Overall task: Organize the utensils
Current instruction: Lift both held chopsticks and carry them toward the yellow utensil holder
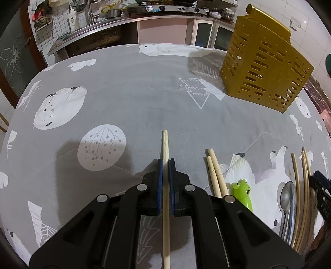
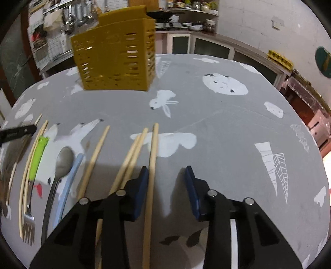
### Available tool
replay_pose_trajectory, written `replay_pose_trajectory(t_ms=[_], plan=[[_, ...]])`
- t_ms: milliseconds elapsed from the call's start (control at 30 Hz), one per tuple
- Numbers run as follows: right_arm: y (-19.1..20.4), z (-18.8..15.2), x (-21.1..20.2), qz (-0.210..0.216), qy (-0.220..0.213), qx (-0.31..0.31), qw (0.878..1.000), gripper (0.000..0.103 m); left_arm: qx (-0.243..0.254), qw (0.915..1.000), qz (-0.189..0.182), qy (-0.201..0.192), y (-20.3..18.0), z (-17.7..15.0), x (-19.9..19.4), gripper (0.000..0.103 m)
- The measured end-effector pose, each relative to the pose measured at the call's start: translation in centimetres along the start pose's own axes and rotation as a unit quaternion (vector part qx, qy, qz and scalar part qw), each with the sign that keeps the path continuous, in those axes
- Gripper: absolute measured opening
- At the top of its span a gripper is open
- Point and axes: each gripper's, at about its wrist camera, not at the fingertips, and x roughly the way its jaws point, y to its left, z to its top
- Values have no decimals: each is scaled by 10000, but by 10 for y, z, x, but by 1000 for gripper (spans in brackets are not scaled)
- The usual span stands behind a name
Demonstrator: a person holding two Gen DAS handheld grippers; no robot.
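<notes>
My left gripper [image 1: 166,163] is shut on a pale wooden chopstick [image 1: 165,149] that sticks out forward between its blue pads, above the grey cloth. The yellow slotted utensil holder [image 1: 266,68] stands upright at the far right; it also shows in the right wrist view [image 2: 118,53] at the far left. My right gripper [image 2: 167,171] is open and low over the table, with one chopstick [image 2: 153,157] lying just inside its left finger. More chopsticks [image 2: 134,153], a metal spoon [image 2: 62,163] and a green-handled fork [image 2: 35,165] lie to its left.
A grey tablecloth with white animal prints [image 1: 124,93] covers the table. Two chopsticks [image 1: 215,171], a green frog handle [image 1: 244,192], a spoon [image 1: 286,196] and curved sticks [image 1: 298,186] lie right of my left gripper. The kitchen counter [image 1: 124,18] runs behind.
</notes>
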Motion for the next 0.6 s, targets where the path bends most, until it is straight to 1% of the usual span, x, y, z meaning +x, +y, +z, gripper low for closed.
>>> replay_pose_trajectory(t_ms=[133, 300, 367, 400, 433, 533, 600], plan=[[-3, 13, 12, 32, 85, 94, 9999, 37, -28, 10000, -12, 25, 1, 2, 1, 4], [6, 40, 34, -143, 278, -26, 9995, 36, -42, 10000, -9, 61, 0, 5, 2, 4], [8, 47, 38, -141, 321, 44, 9994, 24, -71, 9999, -42, 73, 1, 5, 2, 4], [8, 50, 39, -107, 328, 93, 9994, 14, -97, 9999, -67, 74, 2, 6, 2, 4], [9, 51, 41, -79, 323, 127, 9994, 9, -108, 9999, -86, 76, 3, 6, 3, 4], [7, 56, 45, 34, 303, 151, 9994, 6, -114, 9998, -106, 98, 3, 8, 4, 4], [3, 61, 46, 154, 358, 296, 9988, 6, -157, 9998, -115, 107, 4, 9, 3, 4]])
